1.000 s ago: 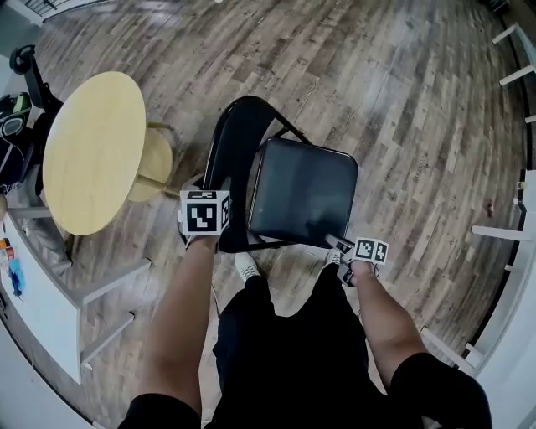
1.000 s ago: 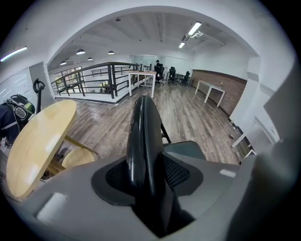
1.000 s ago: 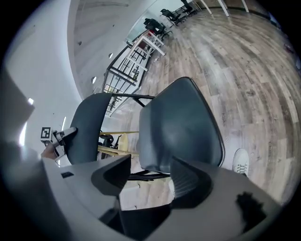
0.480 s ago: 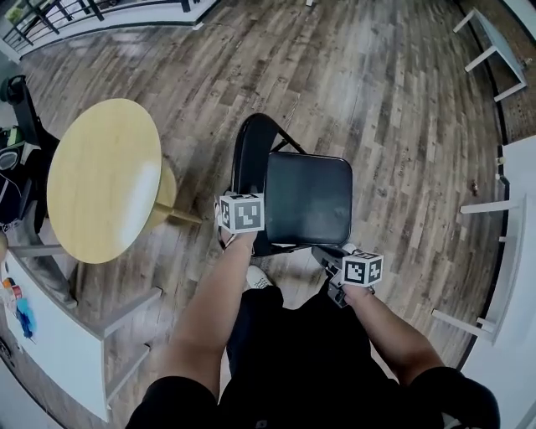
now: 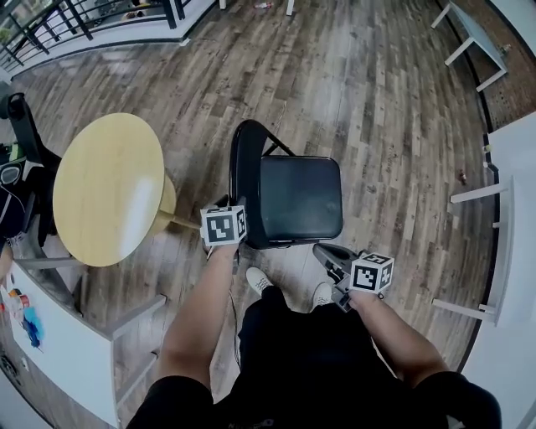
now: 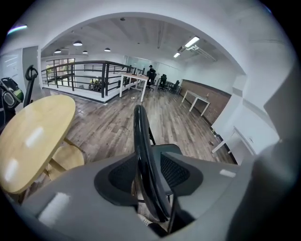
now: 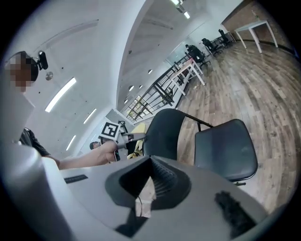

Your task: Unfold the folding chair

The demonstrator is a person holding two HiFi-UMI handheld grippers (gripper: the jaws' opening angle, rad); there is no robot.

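The black folding chair stands opened out, its seat (image 5: 300, 198) lying flat and its curved backrest (image 5: 243, 167) upright at the left. My left gripper (image 5: 235, 208) is shut on the backrest's top edge (image 6: 141, 141), which runs between the two pads in the left gripper view. My right gripper (image 5: 322, 250) is shut with nothing in it and hangs just off the seat's near edge, above my legs. The right gripper view looks over the closed jaws at the seat (image 7: 225, 148), the backrest (image 7: 162, 132) and the left gripper (image 7: 135, 137) holding it.
A round wooden table (image 5: 109, 188) with a stool (image 5: 165, 205) tucked under it stands left of the chair. White tables (image 5: 502, 209) line the right side, a white counter (image 5: 59, 335) the near left. A black railing (image 5: 50, 21) runs along the far left.
My right gripper has lifted away from the seat's front corner toward my body. The left gripper has stayed on the backrest. The chair has shifted slightly in the head view.
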